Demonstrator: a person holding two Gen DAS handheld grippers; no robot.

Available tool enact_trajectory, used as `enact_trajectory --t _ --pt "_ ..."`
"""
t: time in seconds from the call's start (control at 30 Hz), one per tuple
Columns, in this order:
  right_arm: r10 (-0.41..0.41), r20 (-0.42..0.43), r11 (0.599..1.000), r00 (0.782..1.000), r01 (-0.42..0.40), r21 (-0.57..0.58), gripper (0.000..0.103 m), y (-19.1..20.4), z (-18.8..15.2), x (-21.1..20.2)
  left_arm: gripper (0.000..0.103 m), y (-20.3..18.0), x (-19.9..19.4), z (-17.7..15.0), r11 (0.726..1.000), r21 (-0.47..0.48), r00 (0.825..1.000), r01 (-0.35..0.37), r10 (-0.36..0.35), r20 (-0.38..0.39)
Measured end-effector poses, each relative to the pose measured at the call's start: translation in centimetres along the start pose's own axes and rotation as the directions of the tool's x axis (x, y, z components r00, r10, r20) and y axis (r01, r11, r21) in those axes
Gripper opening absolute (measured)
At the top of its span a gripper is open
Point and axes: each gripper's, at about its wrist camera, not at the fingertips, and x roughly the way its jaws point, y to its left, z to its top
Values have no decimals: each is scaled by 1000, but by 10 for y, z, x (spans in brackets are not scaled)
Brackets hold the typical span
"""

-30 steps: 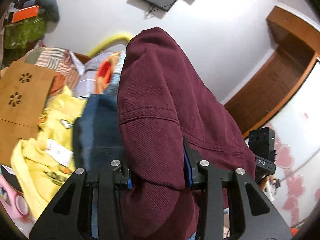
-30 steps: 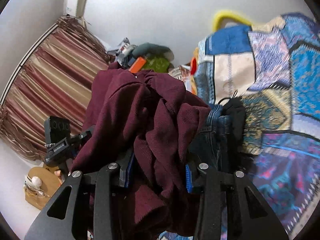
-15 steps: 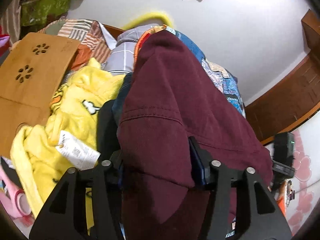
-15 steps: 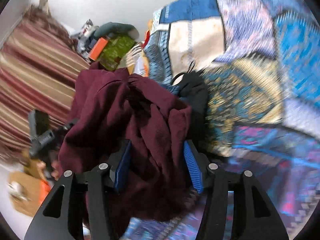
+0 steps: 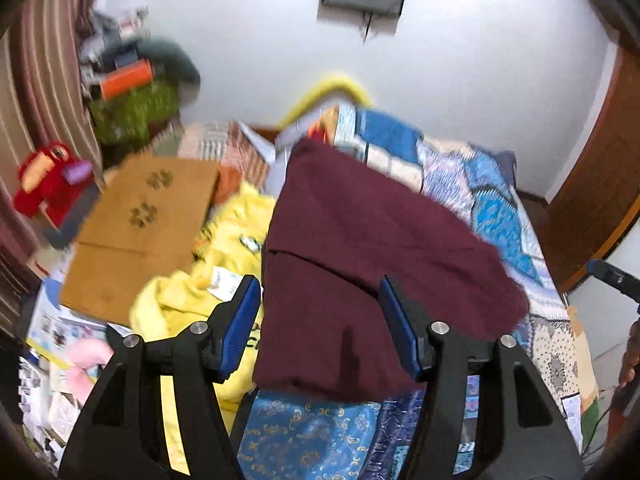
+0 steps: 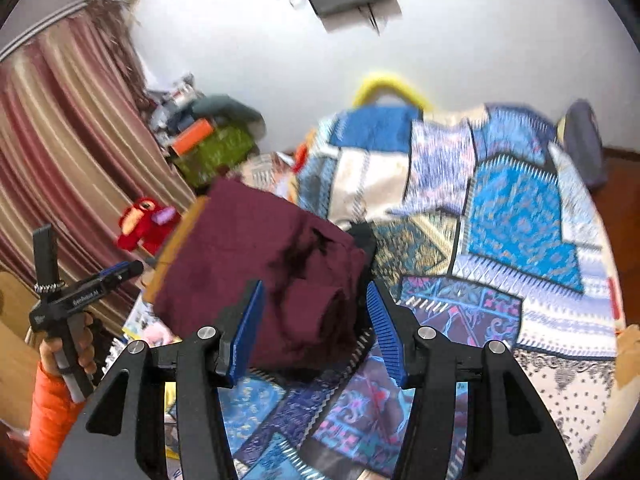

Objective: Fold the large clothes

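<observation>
A folded maroon garment [image 5: 372, 252] lies on the patchwork bedspread [image 5: 492, 208], partly on top of a pile of other clothes. It also shows in the right wrist view [image 6: 272, 280]. My left gripper [image 5: 320, 312] is open, its blue pads apart on either side of the garment's near edge, above it. My right gripper [image 6: 316, 320] is open too, hovering over the garment's near right end. Neither holds any cloth. The left gripper body shows at the left of the right wrist view [image 6: 76, 296].
A yellow garment [image 5: 208, 284] lies left of the maroon one. A brown cardboard panel [image 5: 140, 232] lies beyond it. A red plush toy [image 5: 48, 180] sits by the striped curtain [image 6: 60, 160]. Papers [image 5: 44, 328] lie at the bed's near left.
Both grippers have opened and let go of the maroon garment, which now lies on the bed. Both grippers have pulled back and up from it.
</observation>
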Motion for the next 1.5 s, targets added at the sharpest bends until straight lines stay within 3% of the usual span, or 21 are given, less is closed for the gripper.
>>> enact_trajectory --t 0.17,0.37,0.53,0.67,0.73,0.87,0.93,1.0,1.13,1.5 --pt "12 167 995 986 4 -96 50 44 -12 -68 60 -28 -94 -18 1000 23 986 2 -6 169" --pt "61 330 976 942 13 -217 51 88 -45 -138 60 -65 -190 -53 995 47 940 83 -94 329" --pt "84 452 966 888 38 -255 51 109 -77 -179 60 -98 -258 -97 994 91 871 54 -91 482" --pt "75 512 957 856 83 -279 51 124 -98 -195 60 -119 -287 -128 994 111 828 10 -70 556" --pt "74 520 952 851 95 -291 55 127 -102 -192 60 -126 -295 -141 994 113 814 -16 -52 578" --pt "48 546 945 836 140 -297 74 134 -114 -190 63 -135 -299 -157 994 105 805 -44 -27 593" --pt "27 562 942 826 166 -290 86 138 -116 -189 77 -138 -300 -164 994 94 800 -61 -8 600" --pt "16 565 942 825 177 -285 88 141 -118 -189 92 -138 -300 -170 995 77 797 -63 4 604" --pt "-21 556 940 831 207 -273 99 143 -116 -186 99 -136 -301 -176 996 50 794 -73 28 607" --pt "-30 548 944 836 204 -260 100 136 -129 -188 100 -139 -301 -183 995 51 792 -83 35 609"
